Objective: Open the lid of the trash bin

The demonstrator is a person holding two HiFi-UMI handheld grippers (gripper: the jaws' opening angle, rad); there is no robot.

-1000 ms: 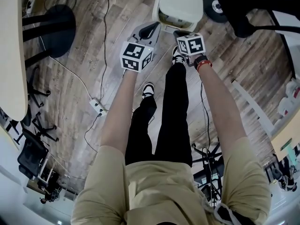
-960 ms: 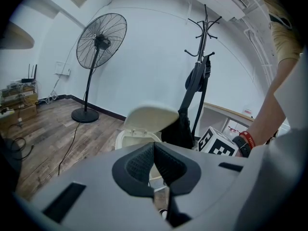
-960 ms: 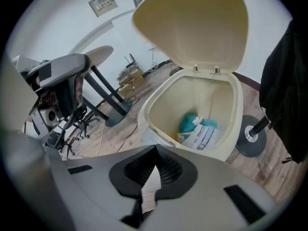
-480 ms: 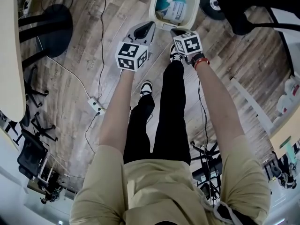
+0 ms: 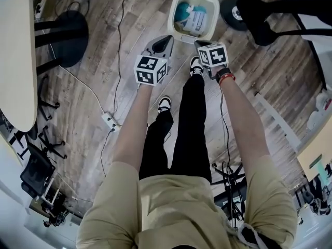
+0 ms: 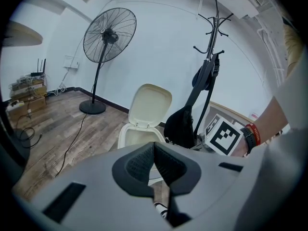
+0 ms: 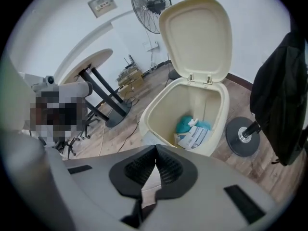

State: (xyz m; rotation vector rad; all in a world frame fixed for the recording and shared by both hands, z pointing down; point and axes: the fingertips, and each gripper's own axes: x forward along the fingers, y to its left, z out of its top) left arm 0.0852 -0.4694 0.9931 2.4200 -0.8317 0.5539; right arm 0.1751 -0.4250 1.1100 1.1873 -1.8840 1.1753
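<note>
Jaws closed, nothing held, on left gripper [image 6: 154, 150] and right gripper [image 7: 155, 158], both just short of trash bin [image 7: 153, 110] on floor; lid [image 7: 196, 37] stands fully upright, litter [image 7: 192, 131] visible inside. Opening looks done; next is probably just backing off

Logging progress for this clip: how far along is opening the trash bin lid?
Done: the lid stands raised at the back rim of the trash bin, leaving the rubbish inside exposed. In hand: nothing; the left gripper and right gripper are both shut and empty, held short of the bin. Left: nothing visible on the lid itself.
</note>
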